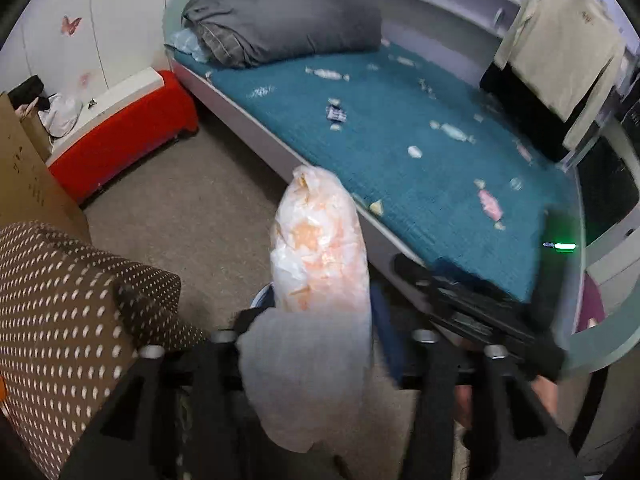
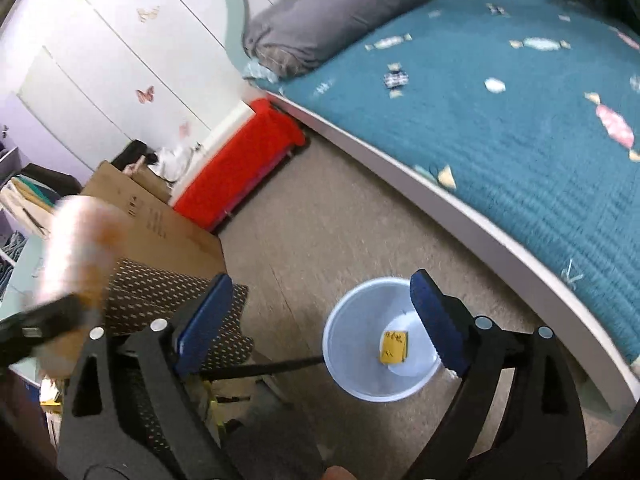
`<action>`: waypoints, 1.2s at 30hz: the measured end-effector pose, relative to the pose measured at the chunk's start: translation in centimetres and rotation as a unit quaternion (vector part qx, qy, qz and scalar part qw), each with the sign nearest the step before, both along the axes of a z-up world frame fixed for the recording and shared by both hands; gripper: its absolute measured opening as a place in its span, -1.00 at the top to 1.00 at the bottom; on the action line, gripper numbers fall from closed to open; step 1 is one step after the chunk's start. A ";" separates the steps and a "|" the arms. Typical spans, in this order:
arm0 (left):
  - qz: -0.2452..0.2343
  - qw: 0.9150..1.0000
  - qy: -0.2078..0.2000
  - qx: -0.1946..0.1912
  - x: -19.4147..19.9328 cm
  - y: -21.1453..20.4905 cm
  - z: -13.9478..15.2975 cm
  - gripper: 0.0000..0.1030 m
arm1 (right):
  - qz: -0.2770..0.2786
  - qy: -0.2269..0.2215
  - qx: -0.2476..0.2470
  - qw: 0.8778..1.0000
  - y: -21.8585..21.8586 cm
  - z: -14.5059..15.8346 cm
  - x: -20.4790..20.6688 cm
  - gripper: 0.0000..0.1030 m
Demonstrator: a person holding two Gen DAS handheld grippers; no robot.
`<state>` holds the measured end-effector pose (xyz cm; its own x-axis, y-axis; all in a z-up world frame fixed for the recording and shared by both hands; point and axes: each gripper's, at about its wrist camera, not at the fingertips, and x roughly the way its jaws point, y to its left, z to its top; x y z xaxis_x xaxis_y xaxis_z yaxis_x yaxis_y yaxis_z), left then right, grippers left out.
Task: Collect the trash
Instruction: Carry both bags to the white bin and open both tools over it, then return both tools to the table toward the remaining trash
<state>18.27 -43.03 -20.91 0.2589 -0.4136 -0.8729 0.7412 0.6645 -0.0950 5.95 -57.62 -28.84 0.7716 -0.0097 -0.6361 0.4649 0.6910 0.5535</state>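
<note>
Disposal step: the right gripper, jaws spread and empty, hangs over the floor bin holding a yellow wrapper, while a crumpled plastic bag stands between the left gripper's parted jaws, pad contact unclear; next, the candy wrappers on the bed.

Black angular right tool, blue pads, silver round screws, triangular cut-outs, left tool black too

Teal bedspread; red bench; pale-blue bin.
</note>
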 end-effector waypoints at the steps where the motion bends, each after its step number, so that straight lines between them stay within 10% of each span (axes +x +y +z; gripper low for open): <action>1: 0.004 1.000 0.001 0.007 0.3 -0.1 -0.3 -0.63 | -0.003 -0.006 -0.003 1.000 0.1 0.6 -0.2 -0.81; 18: 0.091 0.993 -0.069 -0.036 -1.9 7.3 4.1 -0.82 | -0.008 -0.002 -0.077 0.997 4.7 6.0 -1.1 -0.88; 36: 0.184 0.963 -0.172 -0.096 -7.1 23.7 10.8 -0.83 | 0.135 -0.040 -0.183 0.973 20.1 17.1 0.3 -0.88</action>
<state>11.22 -19.32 -10.15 0.6788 -0.3834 -0.6262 0.4682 0.8830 -0.0331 6.22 -37.57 -11.73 0.8241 -0.0156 -0.5663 0.2058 0.9396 0.2734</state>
